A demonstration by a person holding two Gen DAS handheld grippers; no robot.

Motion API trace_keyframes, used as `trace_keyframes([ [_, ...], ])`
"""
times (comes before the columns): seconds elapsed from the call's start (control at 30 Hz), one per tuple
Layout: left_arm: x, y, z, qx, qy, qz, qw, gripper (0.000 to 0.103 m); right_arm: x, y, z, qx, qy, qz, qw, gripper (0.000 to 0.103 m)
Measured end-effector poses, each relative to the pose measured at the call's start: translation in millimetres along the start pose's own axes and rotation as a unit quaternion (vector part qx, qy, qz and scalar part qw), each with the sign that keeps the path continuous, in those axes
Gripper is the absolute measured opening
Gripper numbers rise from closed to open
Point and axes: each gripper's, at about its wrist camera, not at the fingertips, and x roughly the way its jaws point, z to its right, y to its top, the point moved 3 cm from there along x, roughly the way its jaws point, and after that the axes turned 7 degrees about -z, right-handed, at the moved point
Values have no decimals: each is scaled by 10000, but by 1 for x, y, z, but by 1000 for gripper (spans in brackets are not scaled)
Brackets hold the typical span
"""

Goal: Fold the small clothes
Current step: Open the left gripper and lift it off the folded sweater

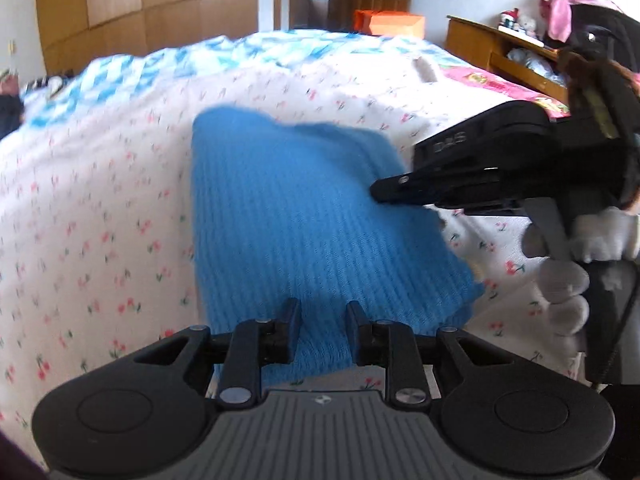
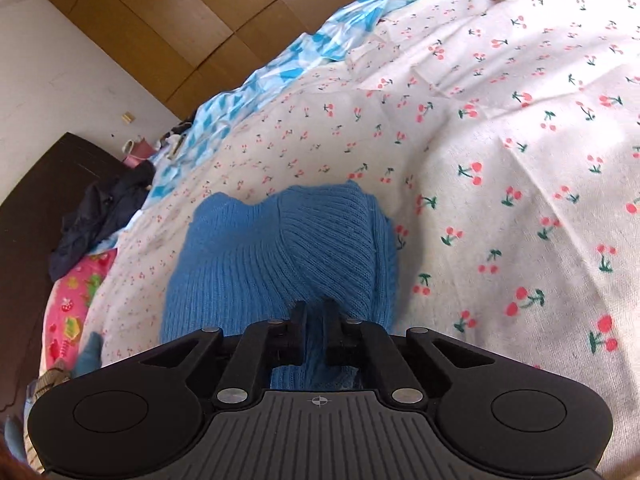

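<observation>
Blue knit garment [image 1: 304,216] lies partly folded on cherry-print bedspread [image 1: 100,200], ahead of both jaws.

Our left gripper [image 1: 323,334]: jaws parted, near hem between them, no pinch visible.

Our right gripper [image 2: 315,334]: jaws narrow, knit bunched between them; we judge it gripping garment edge.

Risks:
- left side unclamped, so fold skews
- ribbed knit stretches, slips from right jaws
- bedspread snags, drags along

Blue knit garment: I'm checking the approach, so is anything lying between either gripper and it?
Nothing visible. The left gripper has the blue knit garment between its fingers, and the right gripper is closed on its edge.
</observation>
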Motion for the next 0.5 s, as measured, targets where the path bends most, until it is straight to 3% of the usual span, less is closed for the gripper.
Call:
trace_keyframes([
  [0.13, -8, 5, -6, -75, -85, 47, 9999, 31, -10, 1, -6, 59, 72, 199, 9998, 5],
  [0.23, -19, 14, -9, -100, -107, 239, 9996, 31, -24, -1, -23, -314, -22, 515, 9982, 17],
  [0.33, -19, 30, -18, -204, -58, 327, 9992, 31, -26, -9, -31, -506, -117, 511, 9973, 17],
  [0.5, -3, 30, -29, -465, 61, -34, 9989, 32, -20, -22, -21, -582, -519, 330, 9964, 14],
])
